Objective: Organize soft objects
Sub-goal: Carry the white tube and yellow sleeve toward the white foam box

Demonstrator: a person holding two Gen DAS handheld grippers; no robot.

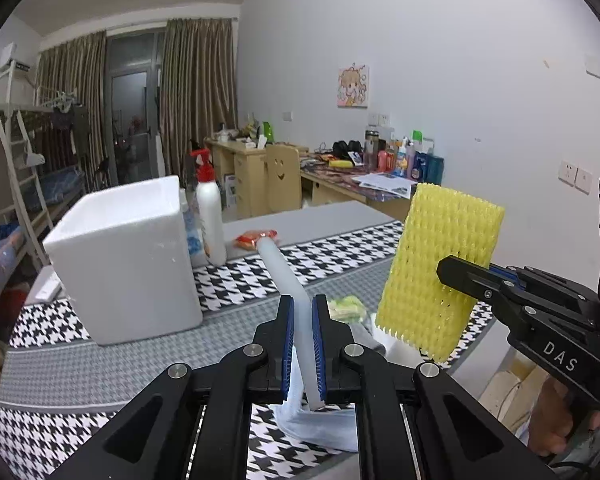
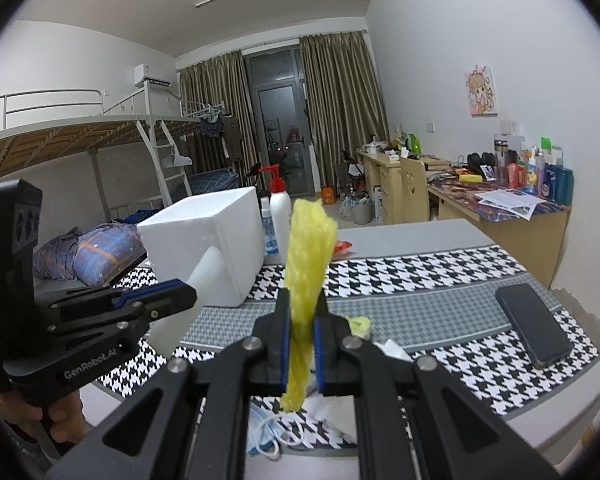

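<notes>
My left gripper (image 1: pixel 302 312) is shut on a white foam sheet (image 1: pixel 288 280), held edge-on above the table; it also shows in the right wrist view (image 2: pixel 196 292). My right gripper (image 2: pixel 302 304) is shut on a yellow foam net (image 2: pixel 308 256), held upright; in the left wrist view this net (image 1: pixel 440 264) hangs at the right, clamped by the right gripper (image 1: pixel 456 276). A white styrofoam box (image 1: pixel 128 256) stands open-topped on the table to the left, also in the right wrist view (image 2: pixel 216 240). A pale green soft item (image 1: pixel 346 307) lies on the cloth.
A houndstooth cloth (image 2: pixel 420 276) covers the table. A white spray bottle (image 1: pixel 210 216) stands behind the box. An orange packet (image 1: pixel 256 238) lies beyond. A dark phone (image 2: pixel 532 328) lies at right. A face mask (image 2: pixel 266 432) and white tissue (image 2: pixel 392 350) lie near the front.
</notes>
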